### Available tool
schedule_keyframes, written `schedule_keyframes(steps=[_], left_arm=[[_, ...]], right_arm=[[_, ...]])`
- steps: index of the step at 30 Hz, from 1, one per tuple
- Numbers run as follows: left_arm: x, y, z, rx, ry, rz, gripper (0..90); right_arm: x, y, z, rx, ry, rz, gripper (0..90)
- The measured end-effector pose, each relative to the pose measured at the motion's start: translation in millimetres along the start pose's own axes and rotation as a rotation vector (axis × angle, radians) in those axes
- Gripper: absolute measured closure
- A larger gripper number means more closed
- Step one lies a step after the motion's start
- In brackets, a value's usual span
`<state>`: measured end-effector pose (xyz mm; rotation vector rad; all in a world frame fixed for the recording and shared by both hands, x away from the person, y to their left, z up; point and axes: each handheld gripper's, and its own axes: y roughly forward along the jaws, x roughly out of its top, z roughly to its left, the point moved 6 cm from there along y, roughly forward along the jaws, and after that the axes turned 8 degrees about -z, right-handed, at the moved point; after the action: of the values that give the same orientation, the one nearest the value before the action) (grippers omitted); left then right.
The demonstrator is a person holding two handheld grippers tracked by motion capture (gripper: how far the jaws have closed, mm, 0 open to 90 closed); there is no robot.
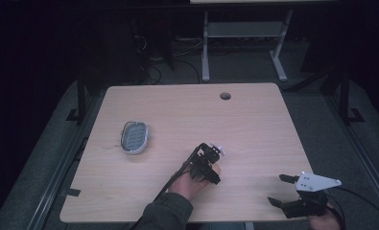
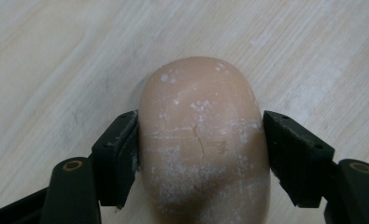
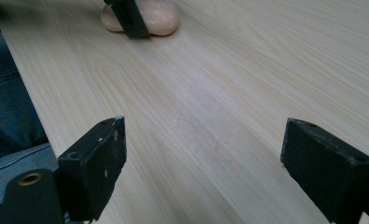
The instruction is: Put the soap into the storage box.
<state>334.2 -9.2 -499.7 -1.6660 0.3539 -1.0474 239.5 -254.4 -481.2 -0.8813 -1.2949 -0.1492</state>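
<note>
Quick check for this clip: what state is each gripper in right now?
Left gripper: shut on the peach-coloured oval soap bar, on the light wooden table.
Right gripper: open, holding nothing.

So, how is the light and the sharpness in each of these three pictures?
High view: dim, the room around the wooden table nearly black. Left gripper view: bright and even, the bar of soap sharp between the left hand-held gripper jaws. Right gripper view: the right hand-held gripper jaws slightly soft, the table bright, no glare.
</note>
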Motion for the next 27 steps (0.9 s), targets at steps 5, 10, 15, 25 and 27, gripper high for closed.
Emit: schedule_keyframes(steps=[5,10,15,25,27], left_arm=[[-3.7,0.8,0.3,0.030,-0.005,0.040,25.9],[-2.4,-0.4,-1.6,0.037,-0.002,0.035,31.7],[-3.1,-1.4,-0.8,0.048,-0.003,0.031,32.3],[-1.5,-15.5,9.3,0.011,-0.032,-0.012,32.4],[-1.5,-19.0,12.8,-0.007,-0.057,-0.023,32.4]], right_arm=[[0.1,0.3,0.2,0.000,-0.001,0.003,13.8],[0.3,-0.1,0.0,-0.002,-0.001,0.001,13.8],[0.3,-1.1,-0.5,-0.005,-0.004,-0.004,13.8],[0.4,-1.8,-0.4,-0.009,0.002,-0.006,13.8],[0.7,-2.0,-0.5,-0.009,0.002,-0.008,13.8]])
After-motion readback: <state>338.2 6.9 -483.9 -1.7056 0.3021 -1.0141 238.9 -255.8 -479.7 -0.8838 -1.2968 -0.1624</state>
